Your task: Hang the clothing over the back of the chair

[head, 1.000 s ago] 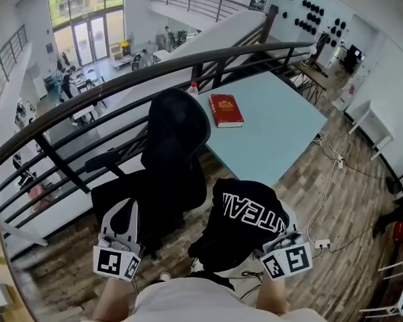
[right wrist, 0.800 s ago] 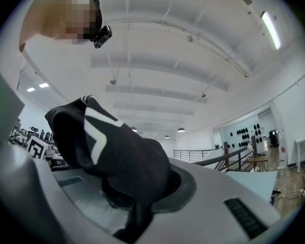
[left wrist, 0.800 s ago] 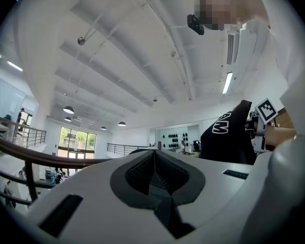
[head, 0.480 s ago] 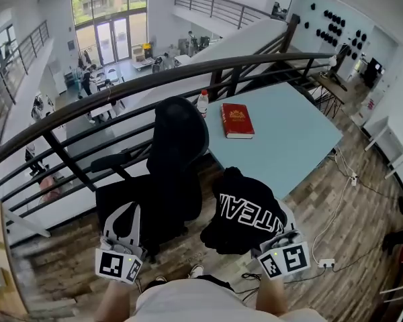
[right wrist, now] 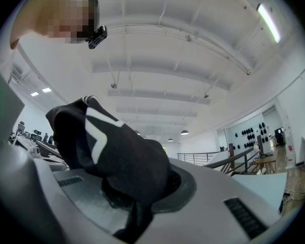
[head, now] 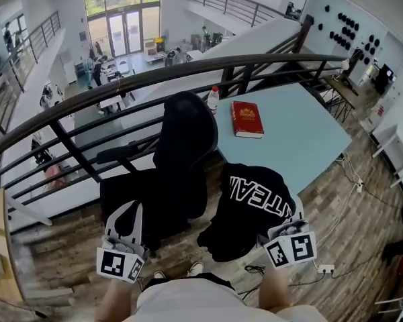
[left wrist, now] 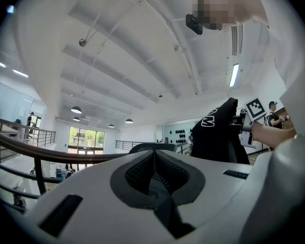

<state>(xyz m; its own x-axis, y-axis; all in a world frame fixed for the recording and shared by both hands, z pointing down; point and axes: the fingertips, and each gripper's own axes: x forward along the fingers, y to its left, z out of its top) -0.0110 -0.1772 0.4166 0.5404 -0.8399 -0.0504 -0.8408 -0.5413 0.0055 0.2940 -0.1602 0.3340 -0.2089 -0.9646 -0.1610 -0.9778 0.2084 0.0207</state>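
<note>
A black office chair stands in front of me with its high back toward the railing. A black garment with white letters hangs bunched to the right of the chair, apart from its back. My right gripper is shut on the garment's near edge, and the cloth fills its jaws in the right gripper view. My left gripper is held low, just in front of the chair's seat, its jaws shut with nothing between them. In the left gripper view the garment hangs at the right.
A light blue table stands right of the chair, with a red book and a bottle at its far edge. A dark railing runs behind, over a drop to a lower floor. Cables and a power strip lie on the wood floor.
My right gripper has carried the garment a little forward and up in the head view. The left gripper has hardly moved, and both grippers' jaws stand as before.
</note>
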